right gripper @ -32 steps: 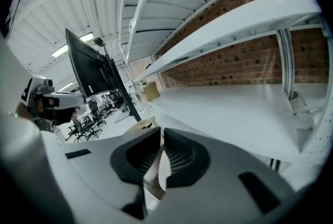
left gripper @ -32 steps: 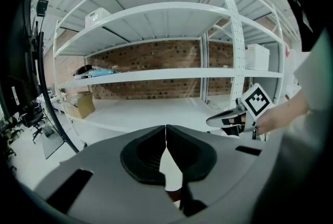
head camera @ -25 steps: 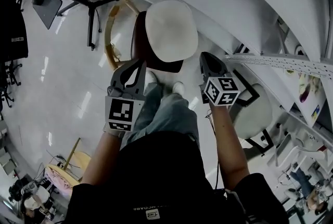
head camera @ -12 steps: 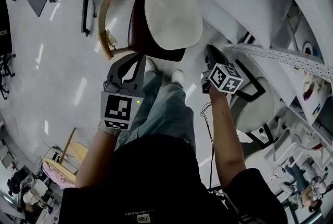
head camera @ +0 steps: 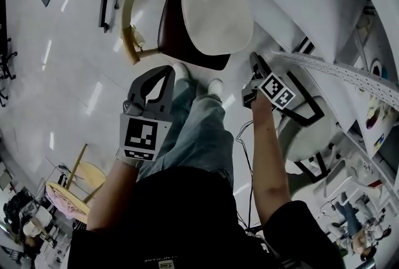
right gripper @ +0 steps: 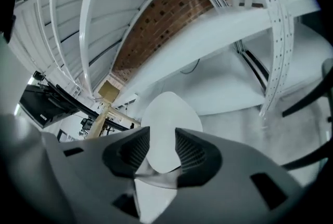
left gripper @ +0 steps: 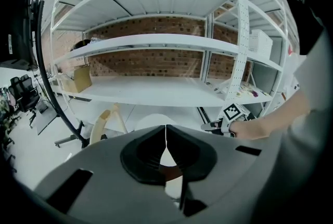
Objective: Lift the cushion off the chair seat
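Cushion (head camera: 217,12): flat on chair seat (head camera: 173,43).
Left gripper (head camera: 166,73): pressed together, empty.
Right gripper (head camera: 255,63): just opening, nothing pinched, aimed at cushion for the grab.

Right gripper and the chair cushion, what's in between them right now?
Nothing. In the right gripper view the cushion shows beyond the jaws of the right gripper, which have just been opening with nothing gripped; the head view shows only bare floor between.

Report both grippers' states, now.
Left gripper: jaws shut, empty.
Right gripper: jaws open, just been opening, nothing between them.
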`<state>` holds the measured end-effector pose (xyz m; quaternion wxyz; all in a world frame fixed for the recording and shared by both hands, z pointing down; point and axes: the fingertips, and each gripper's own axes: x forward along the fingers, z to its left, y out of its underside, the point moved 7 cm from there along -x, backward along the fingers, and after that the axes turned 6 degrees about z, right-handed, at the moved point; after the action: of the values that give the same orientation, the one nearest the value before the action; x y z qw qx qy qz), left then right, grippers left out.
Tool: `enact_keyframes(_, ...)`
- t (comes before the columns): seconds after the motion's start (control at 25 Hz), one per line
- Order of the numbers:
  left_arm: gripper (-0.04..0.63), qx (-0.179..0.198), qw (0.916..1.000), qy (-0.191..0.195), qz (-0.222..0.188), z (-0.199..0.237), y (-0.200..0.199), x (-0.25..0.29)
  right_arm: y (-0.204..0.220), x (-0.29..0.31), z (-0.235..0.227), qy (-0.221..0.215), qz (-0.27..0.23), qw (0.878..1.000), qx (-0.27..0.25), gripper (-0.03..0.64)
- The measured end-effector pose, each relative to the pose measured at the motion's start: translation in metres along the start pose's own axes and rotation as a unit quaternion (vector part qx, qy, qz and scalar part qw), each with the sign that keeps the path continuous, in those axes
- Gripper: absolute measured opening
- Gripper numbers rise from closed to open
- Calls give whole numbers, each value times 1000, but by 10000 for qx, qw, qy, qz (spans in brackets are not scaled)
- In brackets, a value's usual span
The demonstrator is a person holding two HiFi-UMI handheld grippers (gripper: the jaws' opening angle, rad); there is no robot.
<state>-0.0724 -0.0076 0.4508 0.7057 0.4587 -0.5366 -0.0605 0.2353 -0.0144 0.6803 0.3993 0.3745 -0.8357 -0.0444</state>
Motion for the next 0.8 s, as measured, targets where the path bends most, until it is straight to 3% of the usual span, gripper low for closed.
enact_keyframes(0.48,14,-362,9992,-19,181,13,20,2,33,44,-46,-165,138,9913,1296,215)
enact_keyframes(0.8,14,-419,9986,-39,323,24,30,7,49,77,-74,-132,319,9824,1834,277)
